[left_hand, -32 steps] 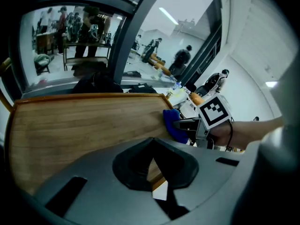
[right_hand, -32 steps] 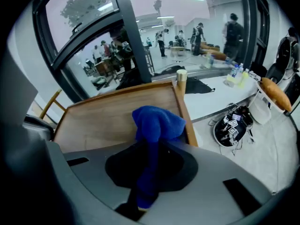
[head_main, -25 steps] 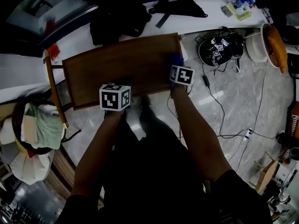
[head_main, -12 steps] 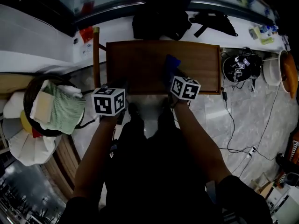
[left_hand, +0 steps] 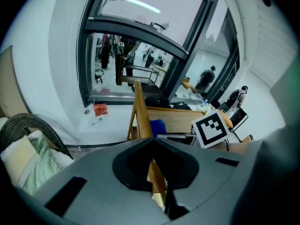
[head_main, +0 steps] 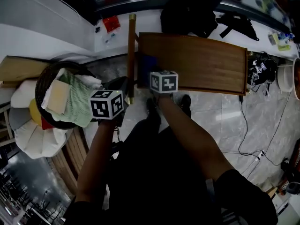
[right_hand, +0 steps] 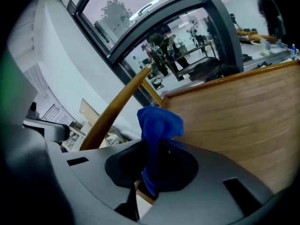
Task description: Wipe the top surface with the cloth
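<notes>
One cloth (right_hand: 158, 123) pinched in right tool (right_hand: 146, 185)

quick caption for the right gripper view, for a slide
Right hand-held gripper shut on a crumpled blue cloth at one end of the brown wooden tabletop.

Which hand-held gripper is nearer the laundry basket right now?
Left. The left hand-held gripper sits just beside the basket; the right hand-held gripper, pinching the blue cloth, is farther off at the table.
</notes>
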A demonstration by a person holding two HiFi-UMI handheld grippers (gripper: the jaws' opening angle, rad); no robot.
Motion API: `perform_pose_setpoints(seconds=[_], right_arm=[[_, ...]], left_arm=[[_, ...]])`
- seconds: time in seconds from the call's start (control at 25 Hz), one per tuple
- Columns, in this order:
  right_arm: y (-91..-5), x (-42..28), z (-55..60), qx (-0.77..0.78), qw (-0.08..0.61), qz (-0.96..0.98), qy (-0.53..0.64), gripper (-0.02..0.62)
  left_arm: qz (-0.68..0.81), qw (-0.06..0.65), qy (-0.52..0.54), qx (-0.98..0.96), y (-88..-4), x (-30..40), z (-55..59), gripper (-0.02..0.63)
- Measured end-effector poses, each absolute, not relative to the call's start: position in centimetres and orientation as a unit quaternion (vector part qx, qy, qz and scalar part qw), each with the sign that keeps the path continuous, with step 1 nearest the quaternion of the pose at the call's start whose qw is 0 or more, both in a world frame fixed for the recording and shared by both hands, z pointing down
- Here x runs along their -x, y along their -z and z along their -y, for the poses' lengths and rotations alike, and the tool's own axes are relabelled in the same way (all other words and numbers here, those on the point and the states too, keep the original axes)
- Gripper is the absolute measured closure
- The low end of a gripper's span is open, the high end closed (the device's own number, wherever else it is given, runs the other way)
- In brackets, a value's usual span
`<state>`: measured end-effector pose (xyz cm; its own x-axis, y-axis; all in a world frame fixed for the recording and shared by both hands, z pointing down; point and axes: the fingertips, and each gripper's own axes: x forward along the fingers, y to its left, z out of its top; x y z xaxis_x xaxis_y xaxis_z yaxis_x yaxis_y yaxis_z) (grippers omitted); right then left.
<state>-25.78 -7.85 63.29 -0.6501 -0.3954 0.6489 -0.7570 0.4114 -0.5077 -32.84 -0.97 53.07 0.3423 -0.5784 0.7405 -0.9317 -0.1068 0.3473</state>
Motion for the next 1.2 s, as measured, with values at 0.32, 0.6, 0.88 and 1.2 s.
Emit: perform_pose_setpoints(seconds=[0.32, 0.6, 0.88, 1.2], right_arm=[[-68.0, 27.9, 6.5, -0.341, 0.293, 0.8, -0.397, 0.538], [-67.9, 27.2, 6.6, -0.318, 0.328, 0.823, -0.337, 0.538], [-68.1, 19.7, 7.8, -0.335, 0.341, 0.812, -0.334, 0.538], [-67.9, 5.0, 10.9, -0.402, 0.335, 0.782, -0.338, 0.538]], left_arm=[[0.521, 0.417, -0.225, -0.71, -54.5, 33.4, -0.6, 0.595], [0.499, 0.417, -0.238, -0.721, -55.2, 30.0, 0.7, 0.594], [0.474, 0.421, -0.242, -0.734, -55.7, 23.4, 3.3, 0.595], [0.432, 0.426, -0.26, -0.751, -56.8, 12.8, 5.9, 0.594]])
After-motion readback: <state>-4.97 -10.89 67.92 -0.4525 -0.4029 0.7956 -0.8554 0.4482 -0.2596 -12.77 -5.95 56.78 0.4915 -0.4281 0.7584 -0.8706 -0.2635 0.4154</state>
